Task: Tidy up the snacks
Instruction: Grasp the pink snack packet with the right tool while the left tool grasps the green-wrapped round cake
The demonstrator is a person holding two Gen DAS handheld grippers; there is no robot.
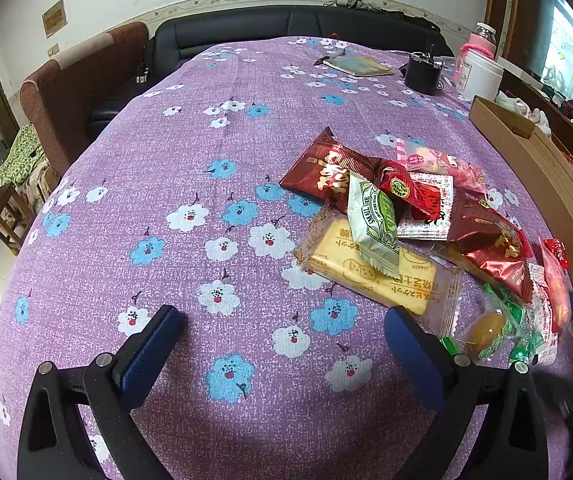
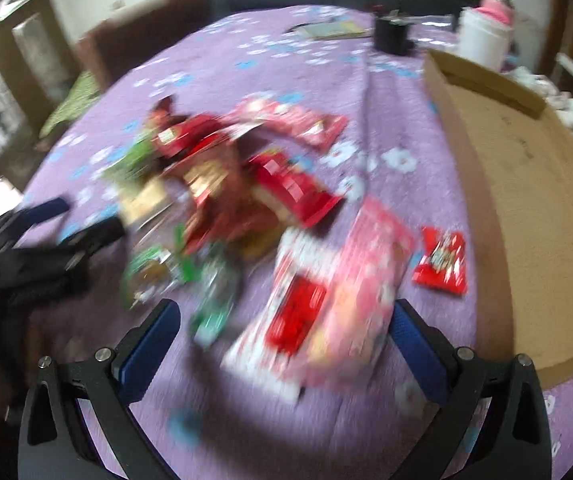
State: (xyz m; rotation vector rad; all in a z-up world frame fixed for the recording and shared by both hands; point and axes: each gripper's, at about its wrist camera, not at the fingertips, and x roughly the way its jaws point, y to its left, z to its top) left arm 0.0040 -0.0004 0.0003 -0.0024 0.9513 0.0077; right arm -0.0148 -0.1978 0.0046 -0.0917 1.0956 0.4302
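Our left gripper [image 1: 282, 320] and right gripper [image 2: 286, 316] hover spread, holding nothing. Snack pile [image 1: 406, 220] heaped mid-table [image 1: 166, 160], right side; cardboard box [image 2: 526, 200] just beyond, probably where the snacks go. Right view blurred.

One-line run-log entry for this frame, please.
left gripper: open, empty | right gripper: open, empty | snack pile: on tablecloth | cardboard box: beside pile

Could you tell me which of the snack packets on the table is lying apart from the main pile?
The small red packet beside the cardboard box. It lies alone on the purple cloth, while the other packets overlap in the pile.
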